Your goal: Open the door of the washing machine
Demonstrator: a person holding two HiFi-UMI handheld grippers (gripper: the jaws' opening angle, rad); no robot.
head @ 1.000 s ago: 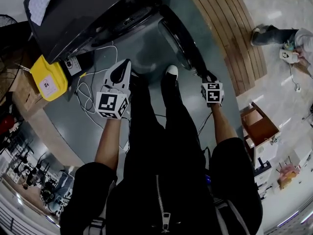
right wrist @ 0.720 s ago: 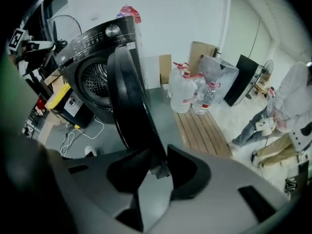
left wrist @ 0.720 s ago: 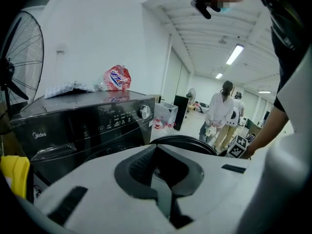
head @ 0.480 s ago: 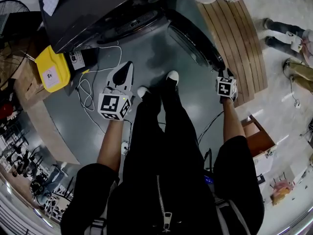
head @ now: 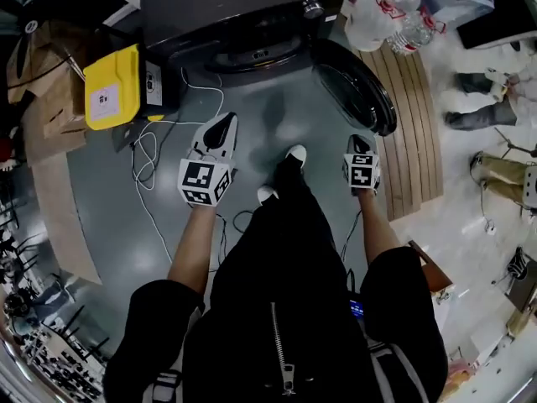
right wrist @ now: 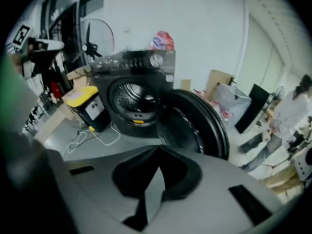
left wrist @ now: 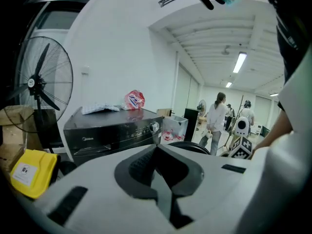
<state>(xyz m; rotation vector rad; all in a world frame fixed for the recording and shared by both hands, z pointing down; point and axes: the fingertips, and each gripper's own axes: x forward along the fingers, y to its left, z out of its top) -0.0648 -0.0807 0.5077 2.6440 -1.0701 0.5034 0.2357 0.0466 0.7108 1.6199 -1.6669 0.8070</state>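
The black front-loading washing machine (head: 243,11) stands at the top of the head view. Its round door (head: 357,86) is swung open to the right, baring the drum mouth (head: 252,53). The right gripper view shows the same machine (right wrist: 131,62), the drum (right wrist: 130,99) and the open door (right wrist: 195,126). My right gripper (head: 361,143) hangs below the door, apart from it, with its jaws shut (right wrist: 158,149) on nothing. My left gripper (head: 222,124) hovers over the floor in front of the machine, also shut and empty (left wrist: 157,147).
A yellow box (head: 113,86) sits left of the machine, with a white cable (head: 151,154) looping over the grey floor. A slatted wooden platform (head: 419,133) and packed water bottles (head: 377,11) lie right of the door. A standing fan (left wrist: 41,87) is at far left. People (left wrist: 214,118) stand beyond.
The right gripper has come away from the door's edge and drawn back toward me. The door stands wider open. Both grippers have lifted, and the machine now sits squarer in view.
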